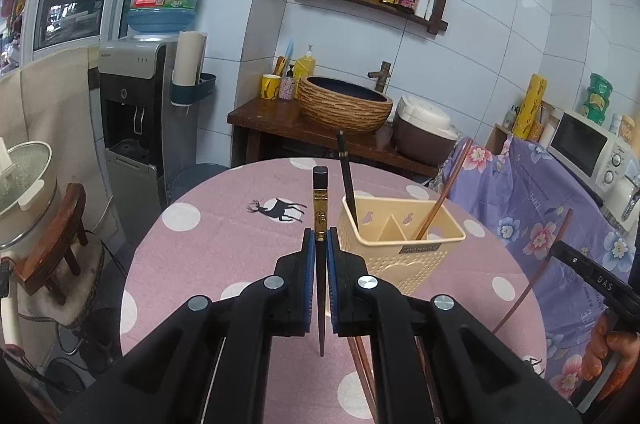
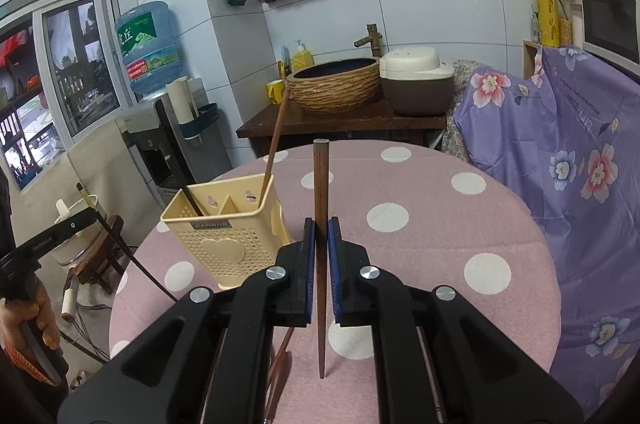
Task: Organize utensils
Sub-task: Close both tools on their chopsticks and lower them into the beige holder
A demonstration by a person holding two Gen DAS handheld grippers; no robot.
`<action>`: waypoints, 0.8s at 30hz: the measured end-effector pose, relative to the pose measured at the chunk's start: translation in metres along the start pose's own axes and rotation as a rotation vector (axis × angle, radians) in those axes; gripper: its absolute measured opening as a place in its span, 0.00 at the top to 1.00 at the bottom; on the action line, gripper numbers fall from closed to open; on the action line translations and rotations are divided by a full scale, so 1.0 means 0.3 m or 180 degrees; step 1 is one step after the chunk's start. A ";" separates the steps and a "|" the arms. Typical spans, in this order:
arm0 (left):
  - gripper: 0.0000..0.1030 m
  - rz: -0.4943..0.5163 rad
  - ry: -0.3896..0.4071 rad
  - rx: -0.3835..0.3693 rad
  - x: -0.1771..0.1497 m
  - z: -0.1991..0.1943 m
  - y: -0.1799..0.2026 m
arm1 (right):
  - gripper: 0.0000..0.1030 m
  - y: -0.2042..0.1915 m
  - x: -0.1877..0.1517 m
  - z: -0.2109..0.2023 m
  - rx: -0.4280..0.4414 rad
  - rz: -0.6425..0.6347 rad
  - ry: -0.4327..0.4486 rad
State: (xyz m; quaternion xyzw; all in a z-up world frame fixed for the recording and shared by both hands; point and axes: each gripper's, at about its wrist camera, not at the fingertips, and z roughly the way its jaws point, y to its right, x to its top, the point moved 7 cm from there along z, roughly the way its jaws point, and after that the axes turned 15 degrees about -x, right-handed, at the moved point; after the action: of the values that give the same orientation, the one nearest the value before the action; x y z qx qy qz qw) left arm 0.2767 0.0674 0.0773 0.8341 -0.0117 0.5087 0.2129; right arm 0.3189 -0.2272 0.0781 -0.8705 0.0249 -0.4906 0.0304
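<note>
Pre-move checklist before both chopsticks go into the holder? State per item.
1. Left gripper shut on black chopstick: ok.
2. Right gripper shut on brown chopstick: ok.
3. Both chopsticks' tips clear of the table: ok.
4. Holder upright on the table: ok.
5. Matching compartments: a black chopstick stands in one end section, a brown one in the other: ok.
6. Holder steady if nudged: cannot tell.
</note>
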 end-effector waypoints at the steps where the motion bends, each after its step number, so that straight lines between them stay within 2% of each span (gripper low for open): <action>1: 0.93 0.0007 0.0023 -0.0017 0.022 -0.013 0.002 | 0.93 -0.007 0.018 -0.009 0.0005 -0.0020 0.0029; 3: 0.93 0.0014 0.0094 -0.0062 0.076 -0.042 0.010 | 0.93 -0.017 0.062 -0.032 0.0029 -0.0037 0.0101; 9: 0.95 0.0075 0.0499 -0.0294 0.337 -0.138 0.103 | 0.93 -0.102 0.333 -0.156 0.0271 0.0123 0.0540; 10: 0.99 0.0105 0.0563 -0.0322 0.381 -0.144 0.127 | 0.93 -0.121 0.389 -0.178 0.0293 0.0165 0.0646; 13: 0.99 0.0181 0.0721 -0.0311 0.479 -0.132 0.184 | 0.93 -0.184 0.508 -0.206 0.0300 0.0220 0.0850; 15: 0.99 0.0197 0.0753 -0.0320 0.511 -0.095 0.207 | 0.93 -0.219 0.542 -0.196 0.0225 0.0216 0.0947; 17: 0.98 0.0230 0.0734 -0.0284 0.515 -0.055 0.213 | 0.93 -0.259 0.544 -0.160 0.0147 0.0163 0.0984; 20: 0.98 0.0103 0.0618 -0.0317 0.464 -0.006 0.169 | 0.93 -0.292 0.499 -0.087 0.0107 0.0119 0.0900; 24: 0.98 0.0005 0.0510 -0.0129 0.371 0.017 0.058 | 0.93 -0.306 0.440 0.010 0.0073 0.0049 0.0839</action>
State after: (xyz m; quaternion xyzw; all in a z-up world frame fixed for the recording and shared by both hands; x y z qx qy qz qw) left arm 0.3305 0.0715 0.1763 0.7862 -0.0056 0.5737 0.2296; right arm 0.3911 -0.1452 0.1962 -0.7979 0.0297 -0.6007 0.0407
